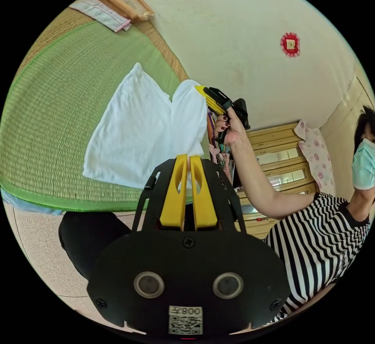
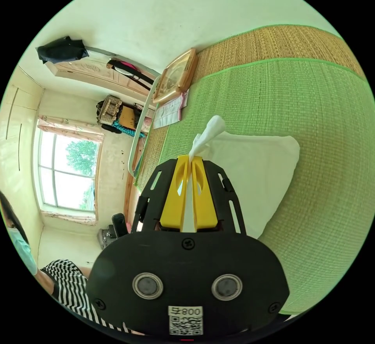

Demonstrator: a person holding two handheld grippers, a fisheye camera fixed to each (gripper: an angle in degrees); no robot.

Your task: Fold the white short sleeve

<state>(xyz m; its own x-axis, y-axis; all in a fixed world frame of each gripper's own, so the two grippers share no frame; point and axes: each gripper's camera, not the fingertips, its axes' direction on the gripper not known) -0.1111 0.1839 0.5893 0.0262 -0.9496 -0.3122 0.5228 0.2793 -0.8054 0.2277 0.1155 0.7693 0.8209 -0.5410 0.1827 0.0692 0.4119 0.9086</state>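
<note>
The white cotton short-sleeve shirt [image 1: 144,133] is lying partly on the green woven straw mat [image 1: 50,125], its near edge being lifted. The left gripper [image 1: 188,161] and right gripper [image 2: 190,160] are each pinching cloth, jaws narrowed, holding that edge between them.

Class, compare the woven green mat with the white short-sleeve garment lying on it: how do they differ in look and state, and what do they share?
The green mat is ribbed and woven; the white garment is smooth, plain cloth. The mat lies flat; the garment is partly lifted, its edge pinched by the left tongs and right tongs. The mat is much bigger than the garment. Both are spread on the same surface.
</note>
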